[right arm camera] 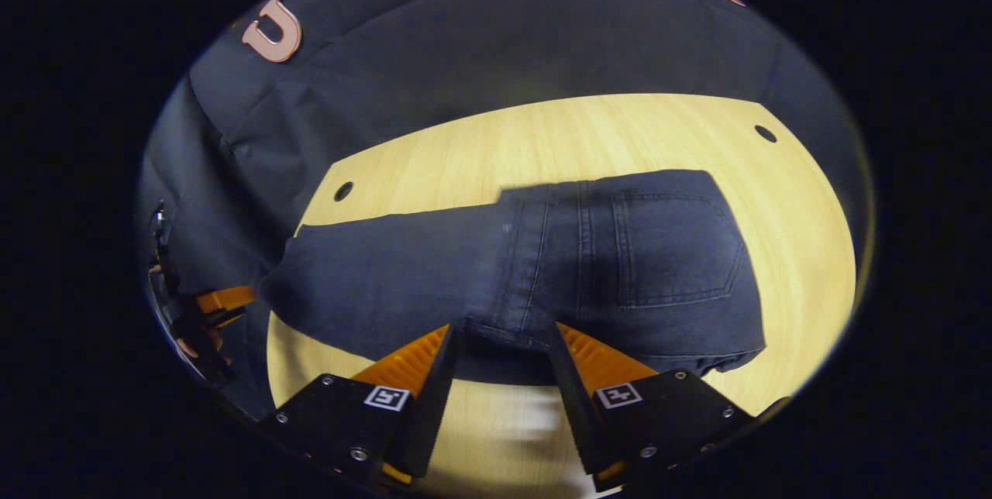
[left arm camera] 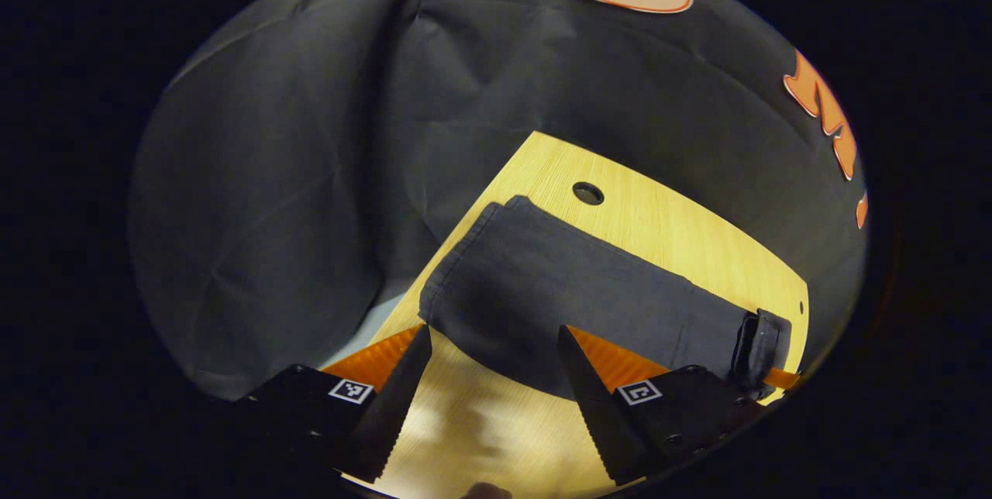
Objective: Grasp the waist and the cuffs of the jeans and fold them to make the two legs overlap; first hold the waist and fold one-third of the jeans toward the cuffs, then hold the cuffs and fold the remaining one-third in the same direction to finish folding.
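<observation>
On the wooden table (right arm camera: 542, 135) the jeans (right arm camera: 542, 266) lie lengthwise, legs seemingly already overlapped, both thirds unfolded; left gripper (left arm camera: 492, 336) and right gripper (right arm camera: 504, 332) hover spread, empty.

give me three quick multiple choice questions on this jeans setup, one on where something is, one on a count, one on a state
1. Where do the jeans lie?
A. on the wooden table
B. on the floor
C. over a chair

2. How many round holes in the table appear in the right gripper view?
A. none
B. two
C. five

3. How do the right tongs stand?
A. shut on the jeans
B. open, at the jeans' near edge
C. holding a cup

Answers: 1 A, the dark denim rests flat on pale wood. 2 B, one hole sits near each far corner. 3 B, the fingers stand apart with cloth between them, not pressing.
</observation>
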The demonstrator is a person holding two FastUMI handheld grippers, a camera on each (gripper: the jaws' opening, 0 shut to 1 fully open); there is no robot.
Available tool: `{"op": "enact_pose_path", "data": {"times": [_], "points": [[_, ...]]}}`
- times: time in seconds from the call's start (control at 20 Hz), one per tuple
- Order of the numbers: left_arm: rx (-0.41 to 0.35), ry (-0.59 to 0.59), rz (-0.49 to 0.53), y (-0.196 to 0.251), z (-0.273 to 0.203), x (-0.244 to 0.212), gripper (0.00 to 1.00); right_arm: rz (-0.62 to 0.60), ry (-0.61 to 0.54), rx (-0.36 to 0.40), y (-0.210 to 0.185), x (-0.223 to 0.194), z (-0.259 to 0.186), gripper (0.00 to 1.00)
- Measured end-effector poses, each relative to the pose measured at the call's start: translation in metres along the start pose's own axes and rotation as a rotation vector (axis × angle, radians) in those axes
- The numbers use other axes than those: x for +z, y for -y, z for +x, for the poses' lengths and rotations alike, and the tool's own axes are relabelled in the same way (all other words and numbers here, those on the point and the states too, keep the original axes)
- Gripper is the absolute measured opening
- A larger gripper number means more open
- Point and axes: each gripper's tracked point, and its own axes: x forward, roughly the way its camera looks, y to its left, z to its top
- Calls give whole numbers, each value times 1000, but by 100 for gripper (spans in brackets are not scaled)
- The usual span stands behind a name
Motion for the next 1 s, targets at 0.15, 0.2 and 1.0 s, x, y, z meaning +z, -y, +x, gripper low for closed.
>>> {"op": "enact_pose_path", "data": {"times": [0.15,0.2,1.0], "points": [[-36,-112,-114,-3,6,-12,97,5,25,22,-7,5,-10,82],[-31,-153,-152,-6,11,-15,99,10,39,26,-7,7,-15,83],[228,-378,-183,-29,73,-18,98,85,238,-100,33,28,-92,89]]}}
